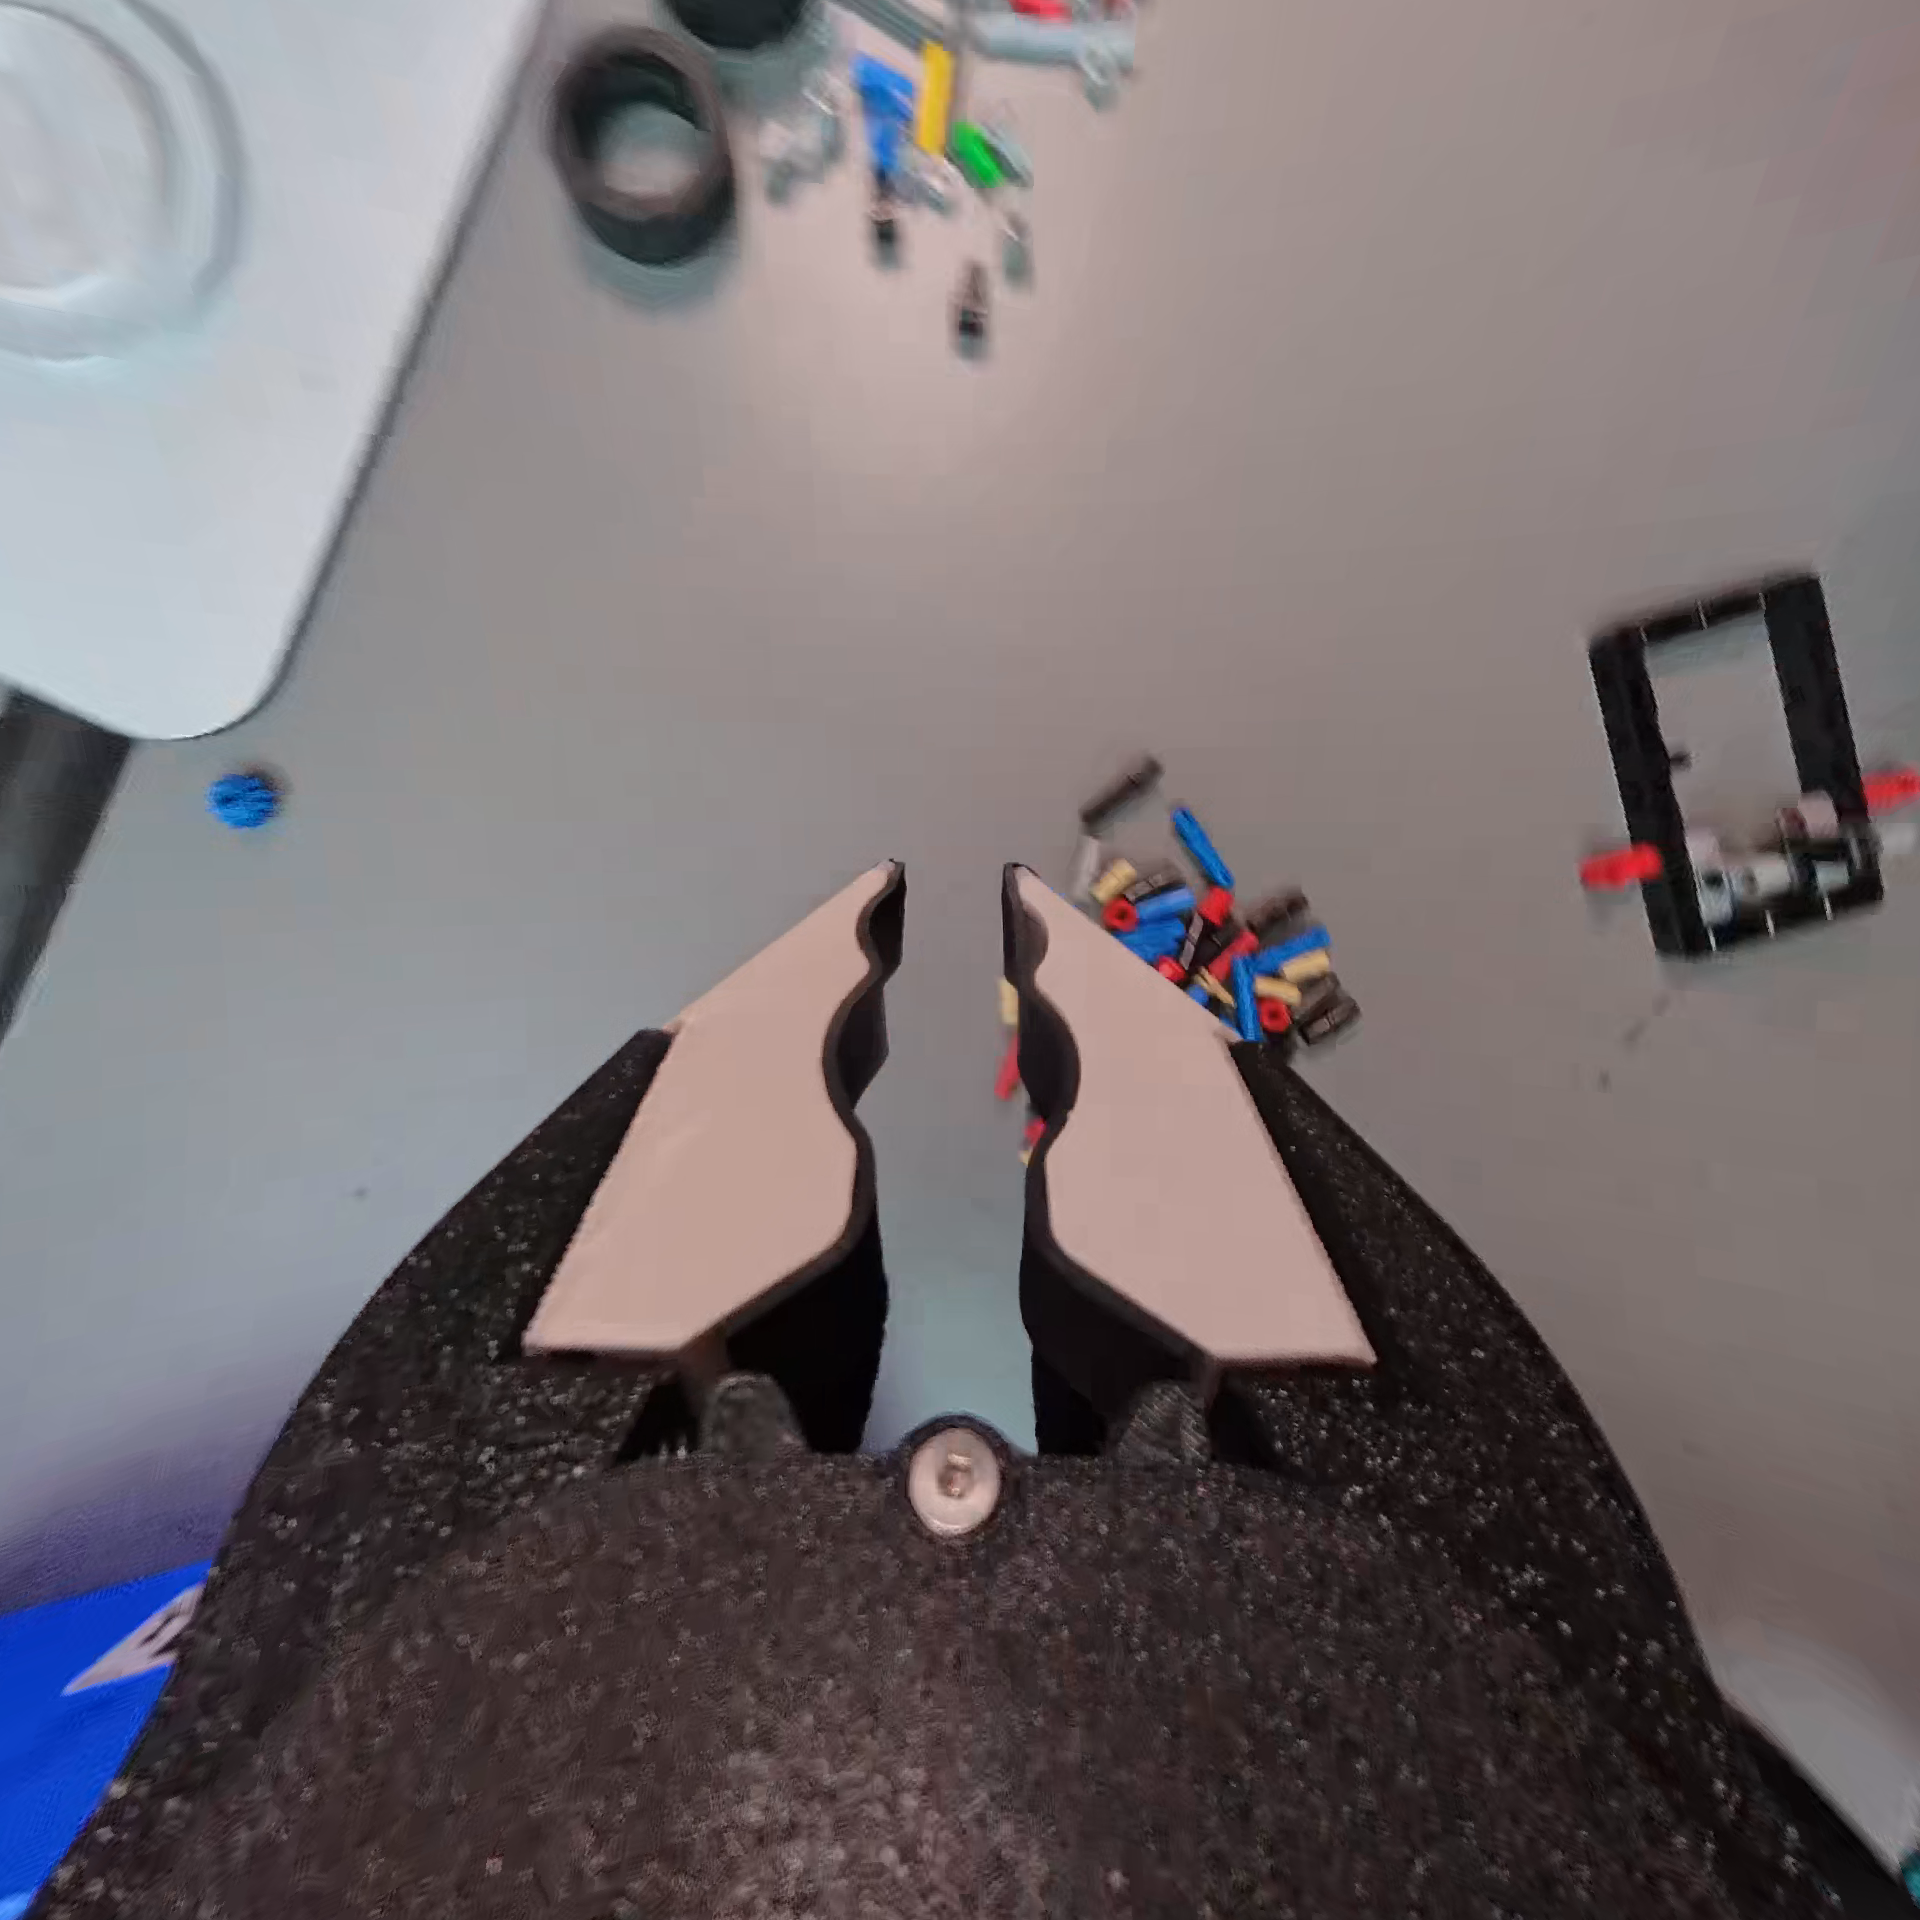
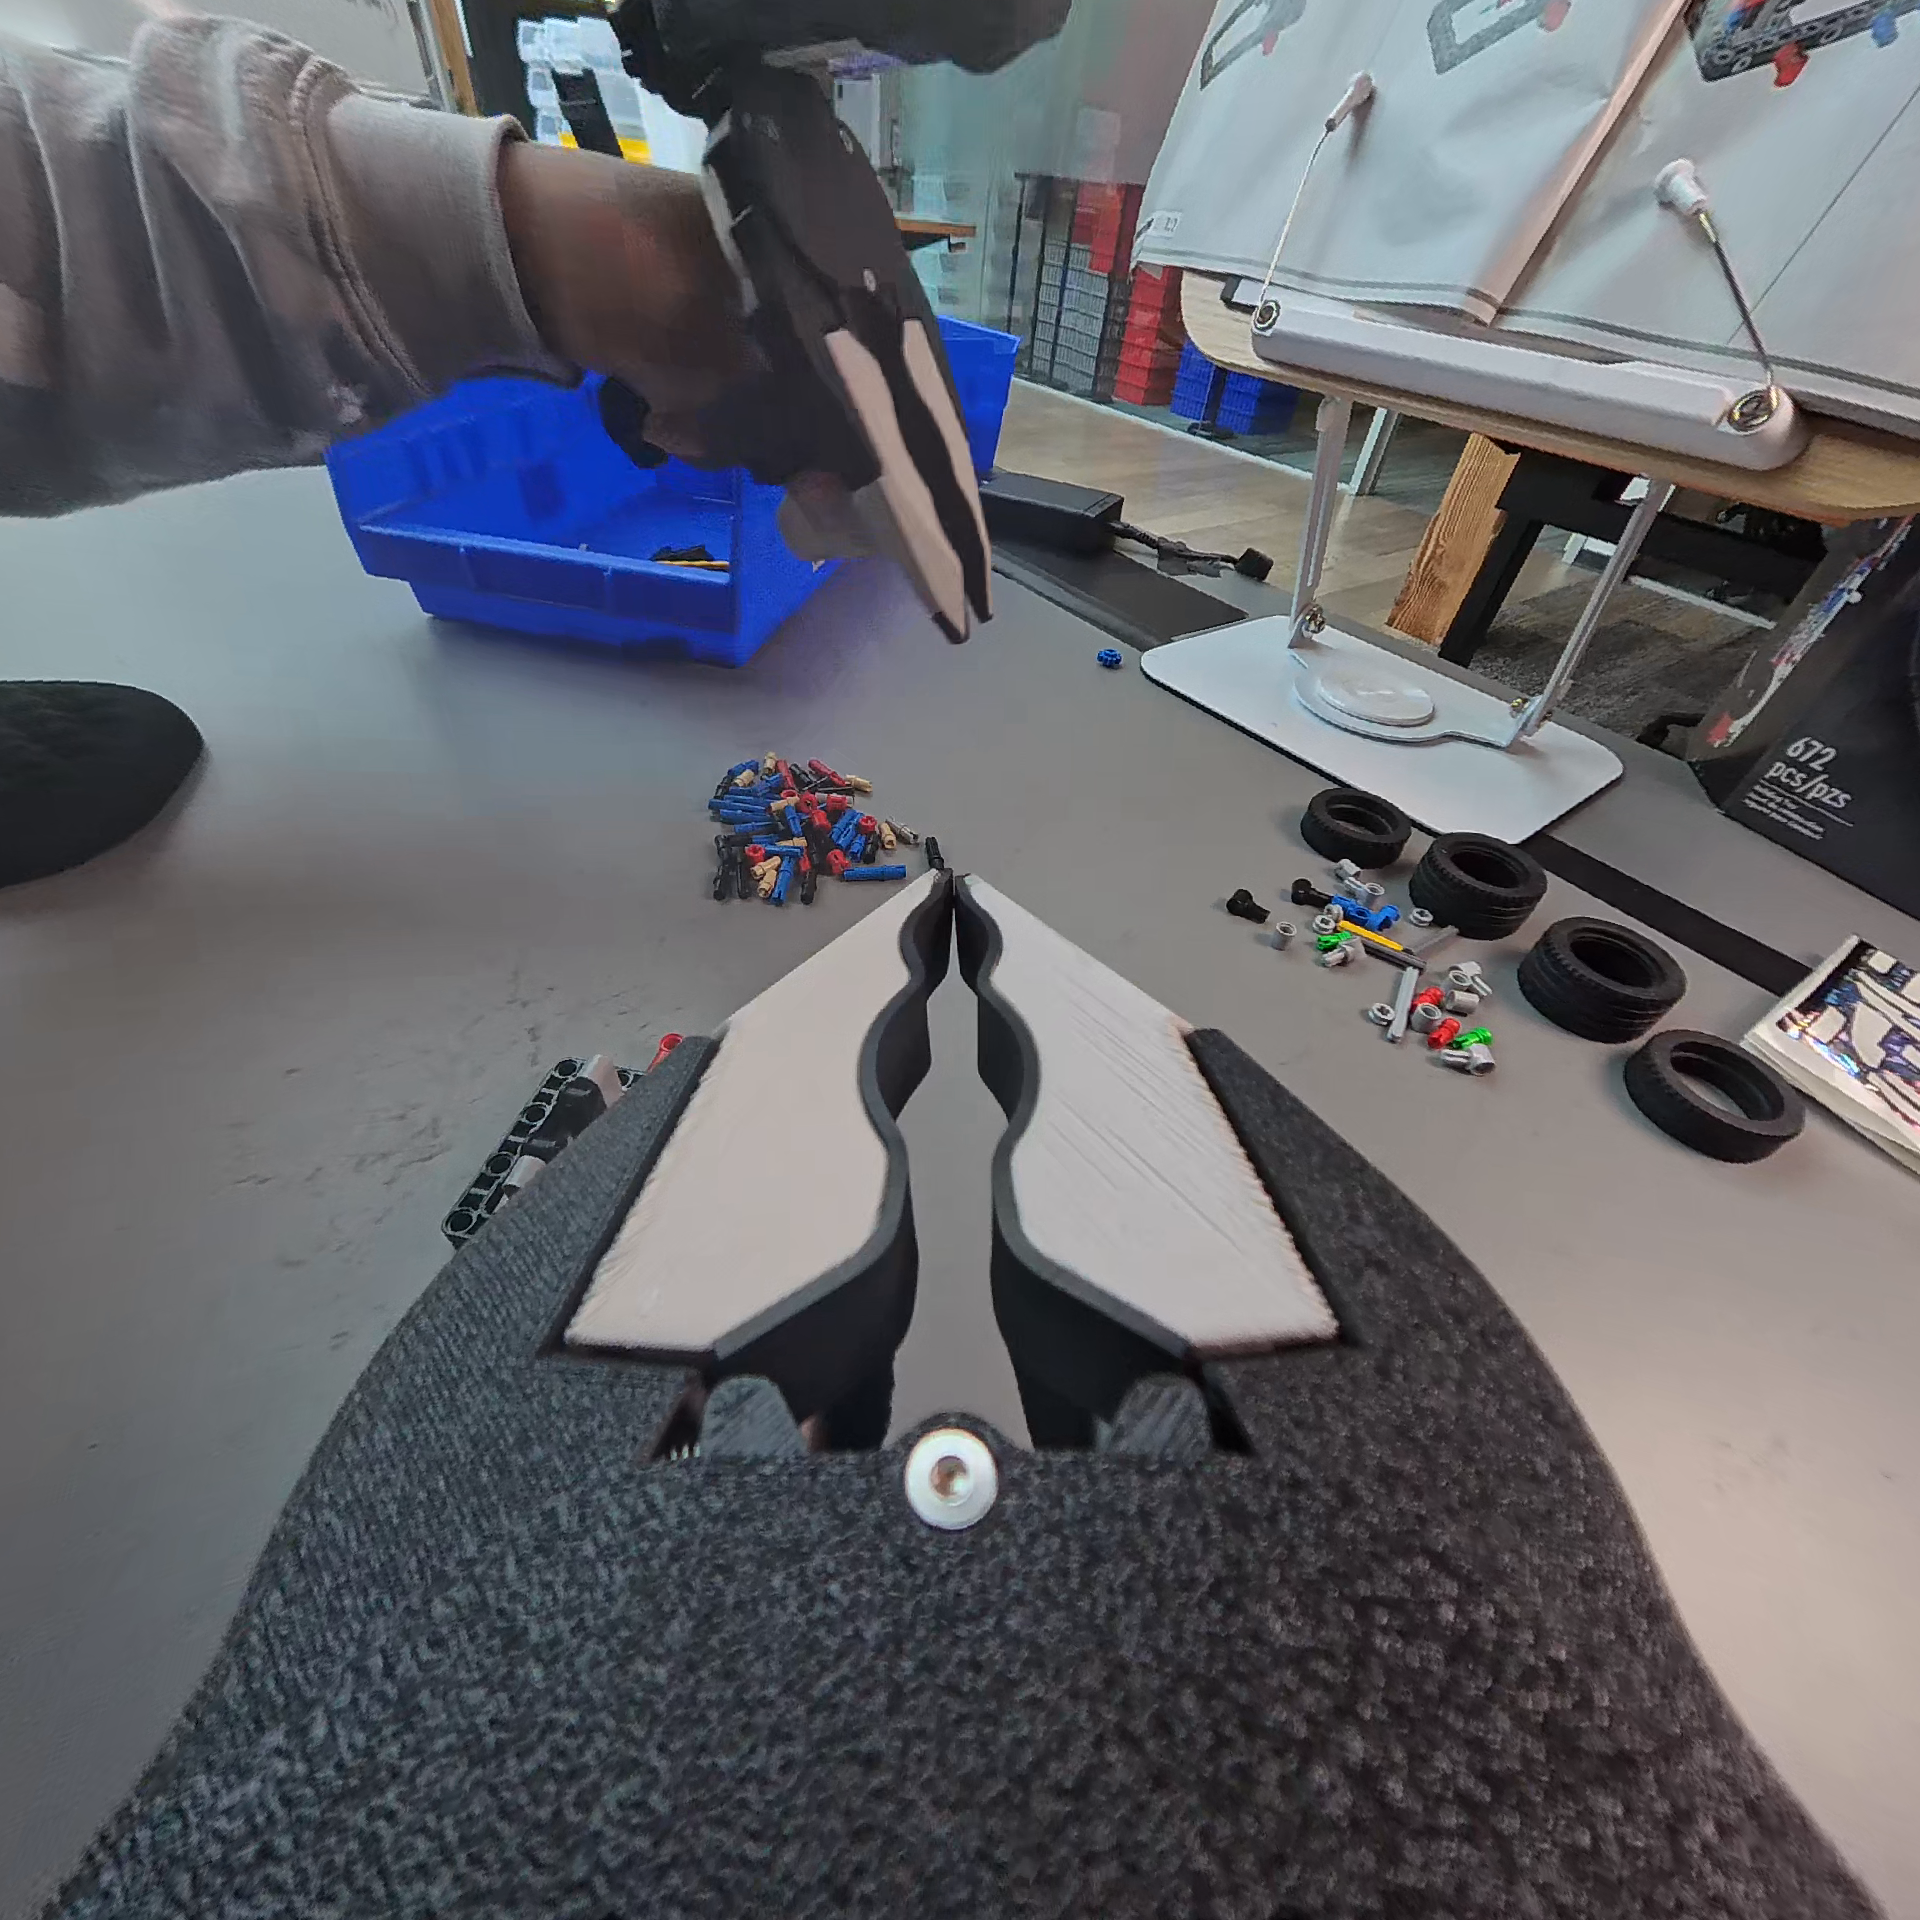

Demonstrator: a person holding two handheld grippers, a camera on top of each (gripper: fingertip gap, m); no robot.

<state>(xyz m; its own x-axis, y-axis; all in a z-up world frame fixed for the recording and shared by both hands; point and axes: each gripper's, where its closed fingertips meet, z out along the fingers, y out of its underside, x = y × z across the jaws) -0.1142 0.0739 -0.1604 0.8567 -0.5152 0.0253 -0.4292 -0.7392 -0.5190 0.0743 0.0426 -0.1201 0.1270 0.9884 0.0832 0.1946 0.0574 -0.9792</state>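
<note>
A: Left wrist view smeared by motion blur; far tyre and black frame soft.

B: Right wrist view sharper, evenly bright, soft shadows; stand bends at right edge.

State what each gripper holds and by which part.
Nothing is held. The left gripper is open and empty above the grey table; the right gripper is shut, tips together on nothing.

Counted on the bench: four black tyres, one blue bin, one black rectangular frame, one loose blue gear, two heaps of small parts — pins and mixed connectors — too many to count.
</note>
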